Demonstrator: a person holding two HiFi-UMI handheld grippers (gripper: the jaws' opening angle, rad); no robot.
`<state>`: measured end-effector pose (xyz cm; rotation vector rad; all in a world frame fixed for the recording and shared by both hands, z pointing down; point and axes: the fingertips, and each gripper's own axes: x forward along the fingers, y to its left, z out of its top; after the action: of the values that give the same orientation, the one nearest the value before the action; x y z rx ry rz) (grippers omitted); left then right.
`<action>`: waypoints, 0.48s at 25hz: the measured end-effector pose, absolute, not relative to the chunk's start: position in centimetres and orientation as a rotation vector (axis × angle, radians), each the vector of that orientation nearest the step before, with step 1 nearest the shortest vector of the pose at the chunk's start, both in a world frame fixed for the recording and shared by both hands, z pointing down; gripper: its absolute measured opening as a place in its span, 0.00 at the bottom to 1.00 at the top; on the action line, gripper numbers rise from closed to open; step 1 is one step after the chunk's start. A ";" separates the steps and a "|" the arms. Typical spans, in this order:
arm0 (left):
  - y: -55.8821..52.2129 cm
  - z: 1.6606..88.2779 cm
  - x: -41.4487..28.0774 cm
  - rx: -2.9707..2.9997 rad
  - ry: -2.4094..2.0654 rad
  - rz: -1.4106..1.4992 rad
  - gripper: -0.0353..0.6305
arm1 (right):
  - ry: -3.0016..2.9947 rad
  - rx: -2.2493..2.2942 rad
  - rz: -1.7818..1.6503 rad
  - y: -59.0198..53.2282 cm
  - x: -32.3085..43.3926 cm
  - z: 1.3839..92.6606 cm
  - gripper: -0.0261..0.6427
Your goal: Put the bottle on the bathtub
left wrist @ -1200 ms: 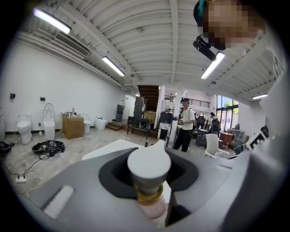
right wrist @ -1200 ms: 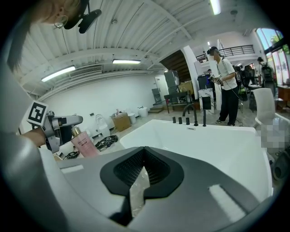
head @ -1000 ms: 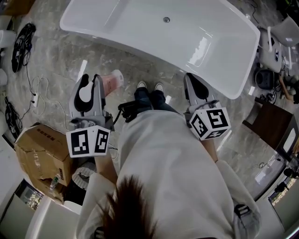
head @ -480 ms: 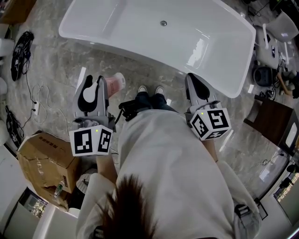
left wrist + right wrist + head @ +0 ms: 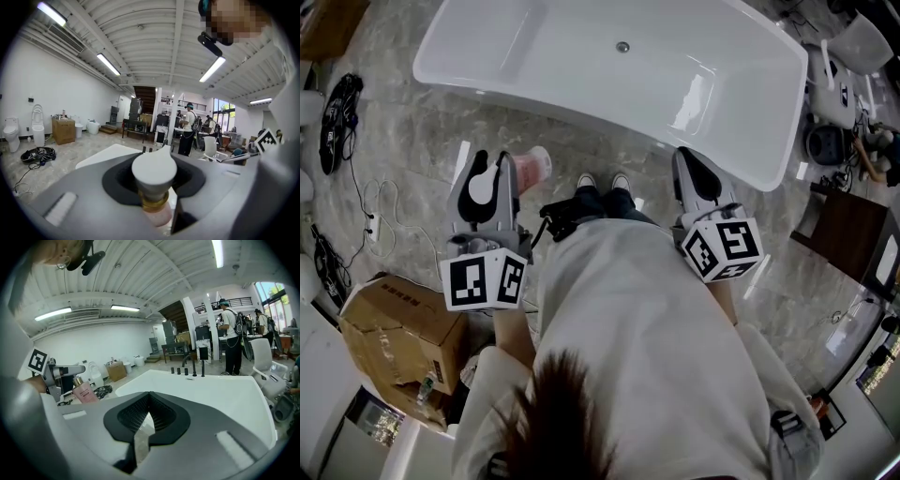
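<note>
Bottle of pale pink liquid with a gold collar and white cap [image 5: 153,171] is clamped in the left gripper [image 5: 490,169], the jaws closed on its neck. Its long axis is tilted: the cap lies back toward the gripper's body, and the base points forward and down toward the white oval bathtub [image 5: 581,75]. The bottle hangs over the grey marble floor [image 5: 412,141], just short of the tub's near long rim and not touching it.

The left gripper view shows little beyond the cap, the collar and a sliver of pink, as the jaws cover the body. The head view shows only the pink base end poking past the jaws. The right gripper view alone gives the bottle side-on, though its label is too small to read. That view also shows black taps [image 5: 187,371] on the tub's far rim.

The right gripper [image 5: 147,420] has its jaws together and empty, aimed across the tub's near rim.
</note>
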<state>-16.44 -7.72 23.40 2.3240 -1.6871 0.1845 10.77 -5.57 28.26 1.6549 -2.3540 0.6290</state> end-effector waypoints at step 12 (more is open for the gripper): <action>-10.2 26.1 -15.6 2.348 -1.608 0.245 0.32 | -2.307 1.665 0.662 -6.0 11.0 28.7 0.03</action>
<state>-15.57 -10.19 26.05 2.3484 -1.6082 0.2454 11.00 -5.98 28.68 1.6647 -2.3068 0.6615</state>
